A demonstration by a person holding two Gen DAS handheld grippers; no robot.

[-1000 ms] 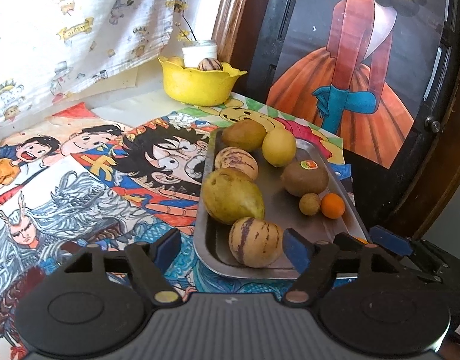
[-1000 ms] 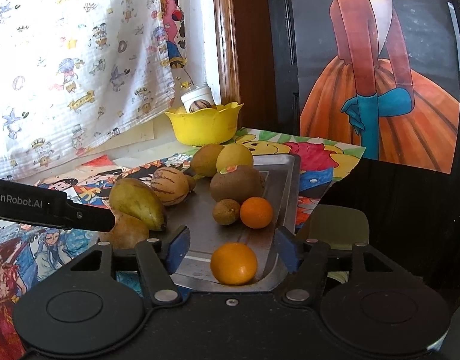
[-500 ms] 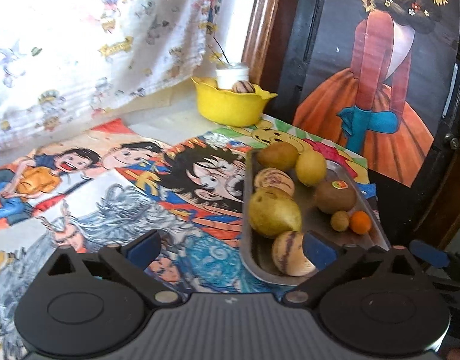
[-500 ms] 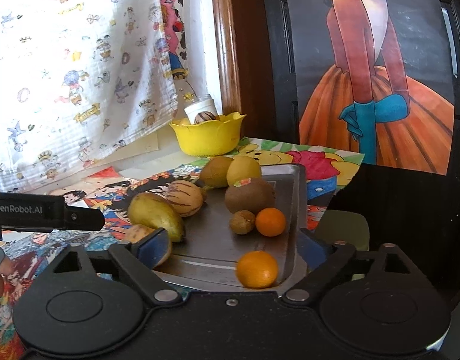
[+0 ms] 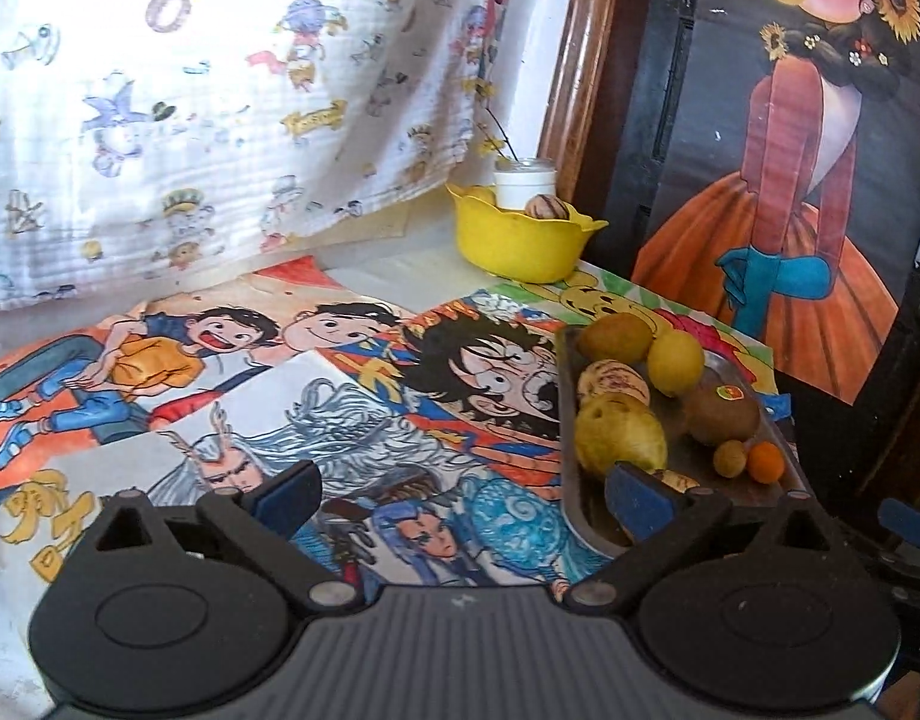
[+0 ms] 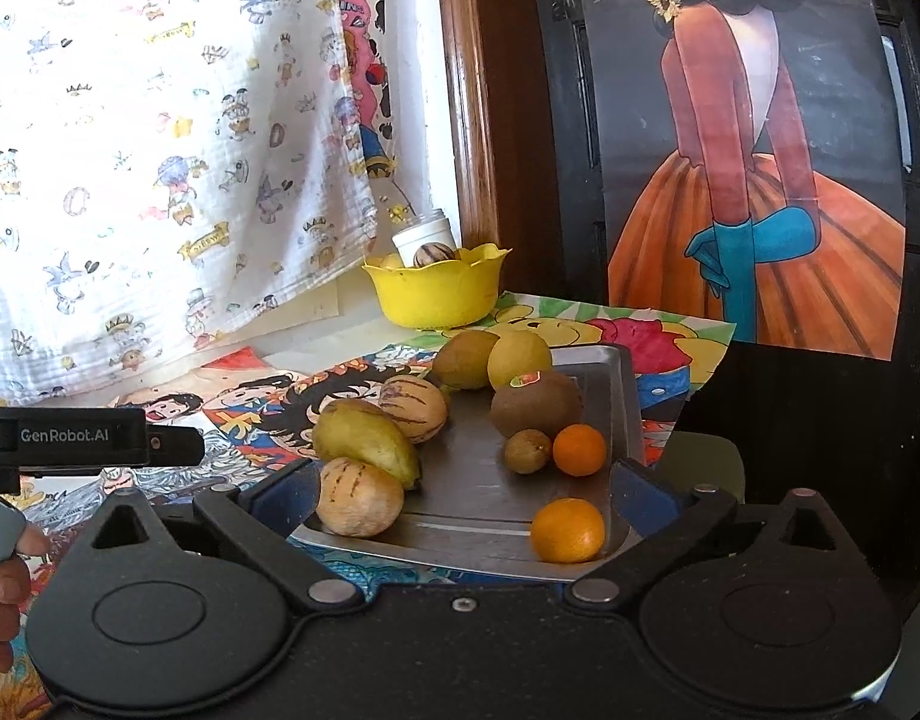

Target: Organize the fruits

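On the metal tray (image 6: 625, 396), near its front edge, an orange (image 6: 568, 530) lies between my right tool (image 6: 460, 495)'s spread, empty fingers. My left tool (image 5: 460, 495), also wide open, hangs beside the tray. Next, I judge: close on the orange, carry it toward the yellow bowl (image 6: 435, 294) behind the tray.

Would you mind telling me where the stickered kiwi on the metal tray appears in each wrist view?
Left wrist: the kiwi lies right of centre, on the tray, behind the small orange fruit.
Right wrist: the kiwi lies just right of centre, mid-tray.
Shared landmark: the yellow bowl behind the tray.
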